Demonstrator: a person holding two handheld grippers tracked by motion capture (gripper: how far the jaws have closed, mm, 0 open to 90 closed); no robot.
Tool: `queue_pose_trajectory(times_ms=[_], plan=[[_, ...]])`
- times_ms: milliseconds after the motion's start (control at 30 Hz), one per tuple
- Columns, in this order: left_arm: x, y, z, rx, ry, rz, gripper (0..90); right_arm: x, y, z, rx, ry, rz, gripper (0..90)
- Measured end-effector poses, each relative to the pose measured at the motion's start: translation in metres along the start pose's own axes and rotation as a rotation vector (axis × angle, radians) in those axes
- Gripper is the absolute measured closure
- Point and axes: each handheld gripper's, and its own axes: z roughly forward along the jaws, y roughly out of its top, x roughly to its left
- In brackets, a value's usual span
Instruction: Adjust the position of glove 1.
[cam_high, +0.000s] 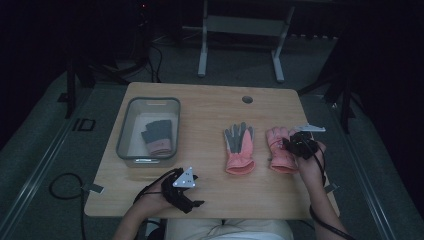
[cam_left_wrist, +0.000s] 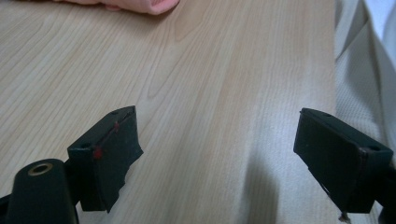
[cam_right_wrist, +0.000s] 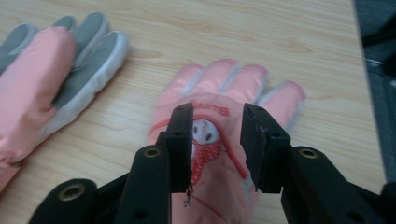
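Right gripper (cam_right_wrist: 215, 140) stands over the strawberry-print pink glove (cam_right_wrist: 224, 140), jaws narrowly parted, gripping nothing. Left gripper (cam_left_wrist: 217, 154) hovers over the table (cam_left_wrist: 201, 70), jaws wide, empty.

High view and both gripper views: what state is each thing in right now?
Right gripper: jaws part open, over the right glove.
Left gripper: open wide, empty, above bare table.
Right glove: flat, back up.
Left glove: flat, grey palm up.
Bin: open, holding a dark glove.
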Motion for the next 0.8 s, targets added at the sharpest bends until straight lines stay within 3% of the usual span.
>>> queue_pose_trajectory(times_ms=[100, 400, 500, 600, 800], plan=[[0.0, 0.0, 0.0, 0.002, 0.003, 0.002, 13.8, 0.0, 0.0, 0.004, 0.026, 0.015, -0.044, 62.3], [0.0, 0.0, 0.001, 0.007, -0.001, 0.003, 13.7, -0.002, -0.021, 0.019, 0.098, 0.033, -0.036, 63.0], [-0.001, 0.0, 0.001, 0.011, -0.003, 0.009, 13.7, -0.001, -0.024, 0.022, 0.09, 0.038, -0.034, 72.4], [0.0, 0.0, 0.0, 0.007, -0.009, 0.011, 13.7, 0.0, -0.025, 0.021, 0.082, 0.036, 0.001, 82.6], [-0.001, 0.0, 0.001, 0.011, -0.007, 0.015, 13.7, 0.005, -0.014, 0.006, 0.058, -0.005, 0.031, 87.1]])
